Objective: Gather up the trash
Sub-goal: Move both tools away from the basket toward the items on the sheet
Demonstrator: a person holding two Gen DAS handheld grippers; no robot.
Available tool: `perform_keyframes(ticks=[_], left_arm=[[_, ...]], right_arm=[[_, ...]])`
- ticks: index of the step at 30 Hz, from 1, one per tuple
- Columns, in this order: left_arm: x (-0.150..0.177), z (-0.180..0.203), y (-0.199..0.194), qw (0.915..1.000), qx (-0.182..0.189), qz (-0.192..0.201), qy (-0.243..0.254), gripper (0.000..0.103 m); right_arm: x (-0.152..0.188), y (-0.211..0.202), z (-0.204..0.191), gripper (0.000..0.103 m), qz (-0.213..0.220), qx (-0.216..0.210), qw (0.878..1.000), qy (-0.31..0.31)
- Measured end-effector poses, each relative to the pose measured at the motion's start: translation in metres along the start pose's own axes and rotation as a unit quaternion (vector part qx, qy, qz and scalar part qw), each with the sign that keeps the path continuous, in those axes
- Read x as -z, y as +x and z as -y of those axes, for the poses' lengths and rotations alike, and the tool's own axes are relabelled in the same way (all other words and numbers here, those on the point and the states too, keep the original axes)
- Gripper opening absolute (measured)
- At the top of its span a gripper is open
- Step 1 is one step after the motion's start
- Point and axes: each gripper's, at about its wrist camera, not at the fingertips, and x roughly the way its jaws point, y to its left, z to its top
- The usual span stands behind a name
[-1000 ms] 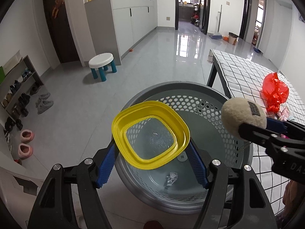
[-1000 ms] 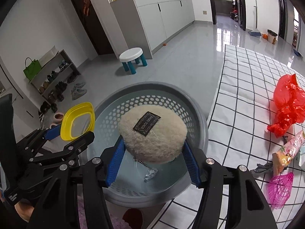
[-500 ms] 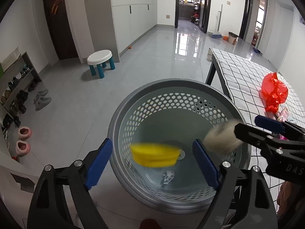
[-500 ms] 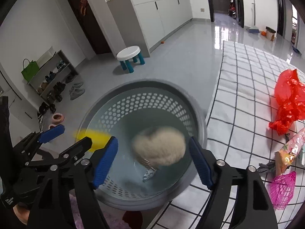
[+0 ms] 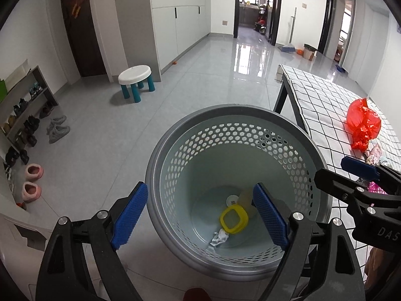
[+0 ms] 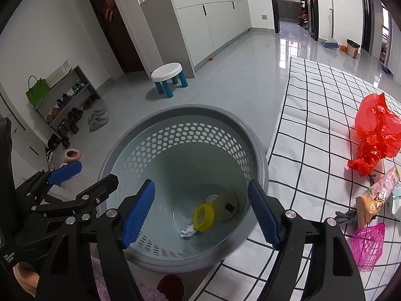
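Observation:
A grey perforated bin (image 5: 175, 150) (image 6: 140, 135) stands on the floor beside the table. At its bottom lie a yellow square lid (image 5: 234, 219) (image 6: 203, 217), a beige powder puff (image 6: 226, 205) and a crumpled white scrap (image 5: 218, 238) (image 6: 188, 231). My left gripper (image 5: 200, 215) is open and empty above the bin's near side. My right gripper (image 6: 201, 214) is open and empty above the bin. On the checked table (image 6: 313, 130) lie a red plastic bag (image 6: 378, 133) (image 5: 363, 125), a snack wrapper (image 6: 376, 193) and a pink net (image 6: 367, 243).
A white stool with teal legs (image 5: 136, 81) stands on the grey tile floor behind the bin. A shoe rack (image 5: 22, 110) and slippers (image 5: 31, 184) are at the left wall. The table's dark leg (image 5: 280, 95) stands close behind the bin.
Both grippers opened. The yellow lid dropped from the left gripper and the puff from the right; both now lie at the bottom of the bin.

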Motion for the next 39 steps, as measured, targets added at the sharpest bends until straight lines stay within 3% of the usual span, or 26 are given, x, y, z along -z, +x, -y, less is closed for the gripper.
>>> perform_keyframes(ticks=[21, 39], left_arm=[[0.002, 0.005, -0.015, 0.9993, -0.014, 0.033, 0.001, 0.096], [0.003, 0.036, -0.051, 0.9954, 0.007, 0.083, 0.047, 0.097]], right_arm=[[0.023, -0.028, 0.003, 0.073, 0.004, 0.002, 0.999, 0.032], [0.064, -0.095, 0.051, 0.073, 0.037, 0.063, 0.995, 0.075]])
